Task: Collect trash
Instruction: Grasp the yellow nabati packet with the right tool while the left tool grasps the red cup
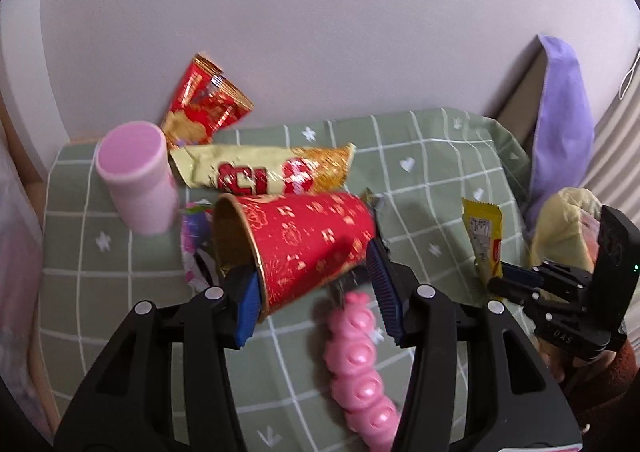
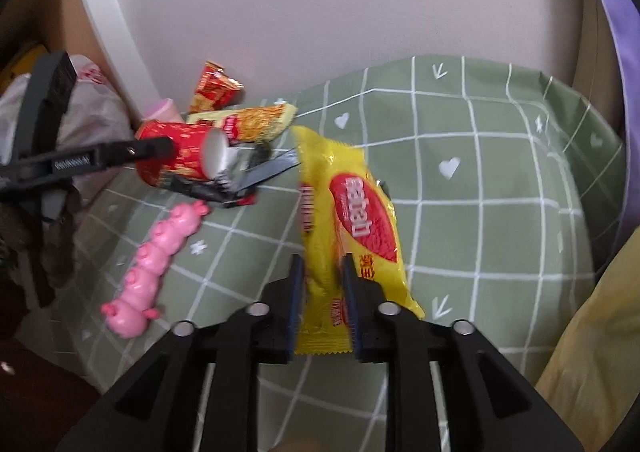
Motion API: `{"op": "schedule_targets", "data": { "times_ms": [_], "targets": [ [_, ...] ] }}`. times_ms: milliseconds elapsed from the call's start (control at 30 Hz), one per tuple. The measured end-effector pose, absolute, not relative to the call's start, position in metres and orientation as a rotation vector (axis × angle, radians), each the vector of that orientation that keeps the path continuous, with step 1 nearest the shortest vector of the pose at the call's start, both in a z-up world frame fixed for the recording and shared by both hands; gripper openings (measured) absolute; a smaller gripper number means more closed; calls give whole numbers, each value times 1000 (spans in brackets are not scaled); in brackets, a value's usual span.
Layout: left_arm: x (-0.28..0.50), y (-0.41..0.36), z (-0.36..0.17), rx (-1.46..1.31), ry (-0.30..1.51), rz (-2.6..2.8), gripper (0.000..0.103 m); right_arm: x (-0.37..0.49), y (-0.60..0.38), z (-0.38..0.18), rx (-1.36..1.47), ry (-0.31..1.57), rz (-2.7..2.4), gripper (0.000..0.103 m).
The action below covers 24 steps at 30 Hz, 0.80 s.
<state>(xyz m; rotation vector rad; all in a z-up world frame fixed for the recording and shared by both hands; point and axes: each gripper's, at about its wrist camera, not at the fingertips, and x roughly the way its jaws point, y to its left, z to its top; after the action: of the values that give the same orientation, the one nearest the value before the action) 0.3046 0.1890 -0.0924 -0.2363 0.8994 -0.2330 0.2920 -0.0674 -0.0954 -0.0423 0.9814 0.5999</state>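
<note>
Between the right gripper [image 2: 322, 304] pads the yellow snack wrapper [image 2: 348, 228] is pinched near its lower end, its long axis running from 6 o'clock up toward 11 o'clock over the green checked cloth [image 2: 500, 187]. At 10 o'clock from it, the red paper cup [image 1: 296, 244] is held on its side, spanned mouth to base by the half-open left gripper [image 1: 316, 288], above the pink toy [image 1: 360, 364].

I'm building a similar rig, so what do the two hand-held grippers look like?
Both match: the left hand-held gripper and the right hand-held gripper have black plastic linkage arms with triangular cut-outs, silver round pins at the joints, and ribbed blue pads inside each finger. From the left camera, the right one's black body shows small lettering and a tiny green light.
</note>
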Motion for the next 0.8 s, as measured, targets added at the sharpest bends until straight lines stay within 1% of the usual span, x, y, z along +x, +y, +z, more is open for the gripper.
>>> {"op": "schedule_targets", "data": {
  "times_ms": [33, 67, 200, 300, 400, 500, 600, 800],
  "targets": [
    [301, 188, -91, -237, 896, -236, 47, 288, -72, -93, -22, 973, 614, 51],
    [295, 187, -89, -236, 889, -238, 47, 285, -72, -93, -8, 961, 622, 53],
    [274, 191, -75, -236, 838, -231, 47, 278, -86, -80, 36, 935, 639, 53],
    [265, 199, -62, -240, 788, -206, 47, 274, -93, -76, 5, 919, 628, 53],
    [264, 205, -56, -241, 770, -159, 47, 281, -89, -85, -39, 936, 621, 53],
    [263, 209, -54, -258, 769, -135, 47, 291, -81, -99, -18, 973, 644, 53],
    [259, 209, -54, -255, 772, -127, 47, 295, -63, -113, -97, 1017, 599, 53],
    [256, 211, -58, -264, 780, -117, 47, 276, -44, -118, -232, 941, 606, 53]
  ]
}}
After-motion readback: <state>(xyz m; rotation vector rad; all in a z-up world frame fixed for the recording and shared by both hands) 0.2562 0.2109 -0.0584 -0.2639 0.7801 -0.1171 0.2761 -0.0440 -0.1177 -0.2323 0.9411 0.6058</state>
